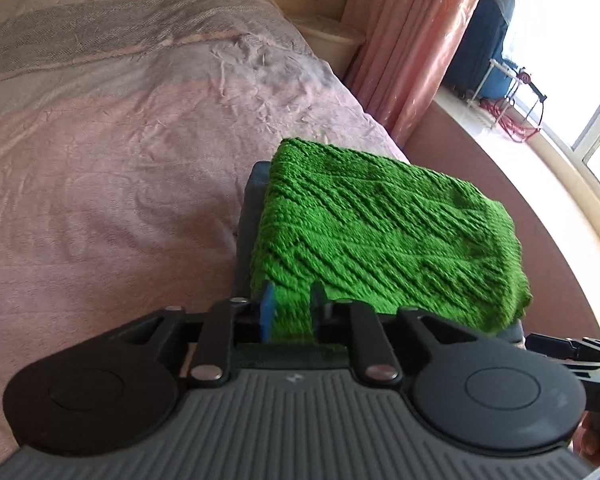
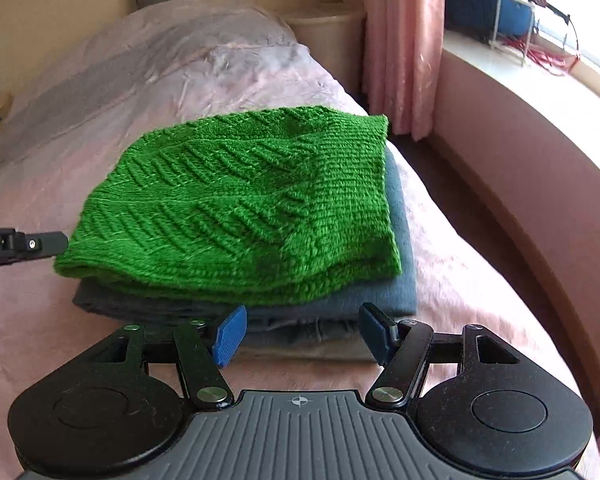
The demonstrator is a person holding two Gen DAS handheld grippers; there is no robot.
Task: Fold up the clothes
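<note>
A folded green knit sweater (image 1: 380, 232) (image 2: 236, 204) lies on top of a stack of folded blue-grey clothes (image 2: 400, 280) near the right edge of the pink bed (image 1: 100, 200). My left gripper (image 1: 292, 312) is shut on the sweater's near edge, green knit pinched between its blue pads. Its tip also shows at the sweater's left corner (image 2: 40, 242) in the right wrist view. My right gripper (image 2: 302, 334) stands open just in front of the stack's lower layers, with nothing between its fingers (image 2: 230, 334).
A grey throw (image 1: 100, 36) crosses the bed's far half. A pink curtain (image 1: 412, 40) hangs right of the bed, beside a white nightstand (image 2: 324, 24). A curved pink window ledge (image 2: 520, 168) runs along the right side, with a narrow floor gap below.
</note>
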